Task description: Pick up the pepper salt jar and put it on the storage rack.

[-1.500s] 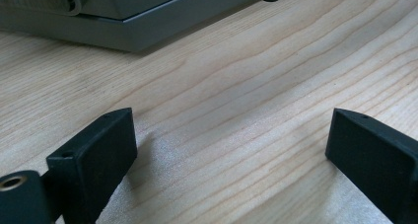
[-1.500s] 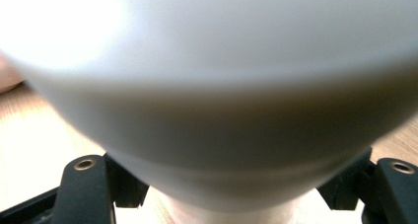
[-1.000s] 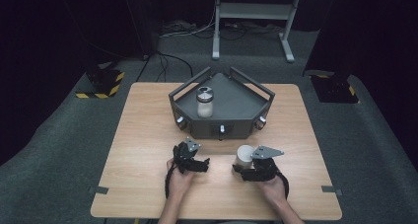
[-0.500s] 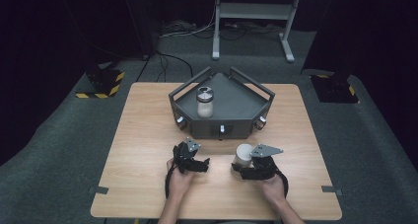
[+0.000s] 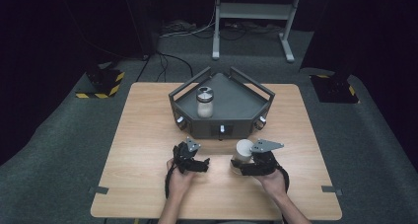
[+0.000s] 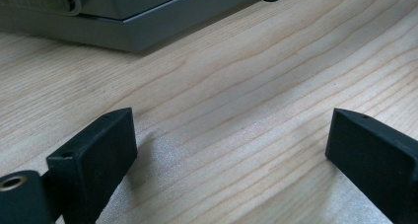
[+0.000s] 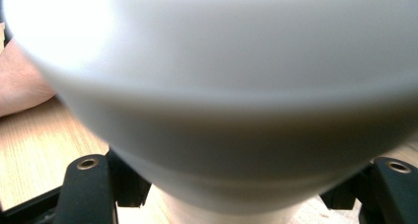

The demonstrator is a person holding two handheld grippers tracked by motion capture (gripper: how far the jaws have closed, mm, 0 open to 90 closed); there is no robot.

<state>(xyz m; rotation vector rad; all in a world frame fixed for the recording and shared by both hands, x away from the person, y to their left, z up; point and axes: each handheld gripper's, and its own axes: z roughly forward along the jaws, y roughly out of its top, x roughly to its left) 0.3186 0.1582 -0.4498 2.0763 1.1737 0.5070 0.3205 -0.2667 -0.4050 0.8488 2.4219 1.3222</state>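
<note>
On the wooden table (image 5: 148, 135), right gripper (image 5: 246, 166) clamps a plain white jar (image 5: 243, 150) without readable label; left gripper (image 5: 197, 165) stands wide.

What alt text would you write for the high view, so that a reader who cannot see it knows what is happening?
A person's right claw is shut on a white container on a wooden table, while the left claw rests open beside it. Behind them sits a grey angular tray holding a capped jar.
</note>
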